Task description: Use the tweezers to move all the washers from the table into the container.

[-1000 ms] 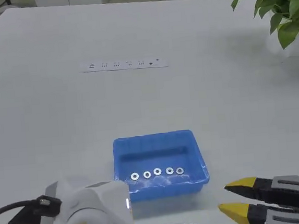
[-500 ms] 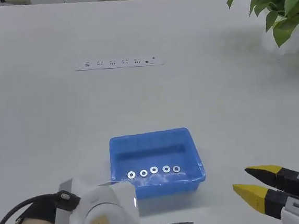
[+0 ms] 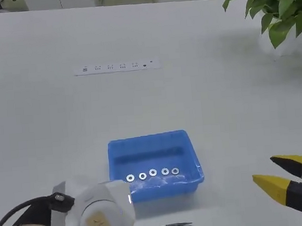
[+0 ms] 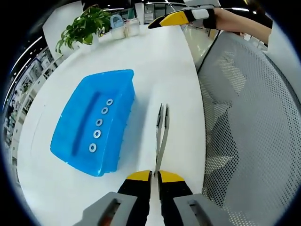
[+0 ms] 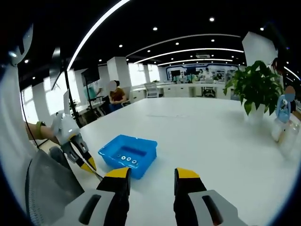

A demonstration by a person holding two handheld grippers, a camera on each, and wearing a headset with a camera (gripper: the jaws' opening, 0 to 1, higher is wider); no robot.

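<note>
Right tongs (image 3: 263, 169) have backed off the tray (image 3: 148, 138), open and seemingly idle with washers (image 3: 153, 173) inside; left tongs (image 4: 154, 174) pinch the tweezers (image 4: 162, 136).

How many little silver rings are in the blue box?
5. The washers lie side by side in one row inside the blue container, toward its near wall. None seems hidden.

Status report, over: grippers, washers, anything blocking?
Left gripper shut on the tweezers. Right gripper open, holding nothing. Five washers in a row inside the blue container. Nothing in the way.
</note>
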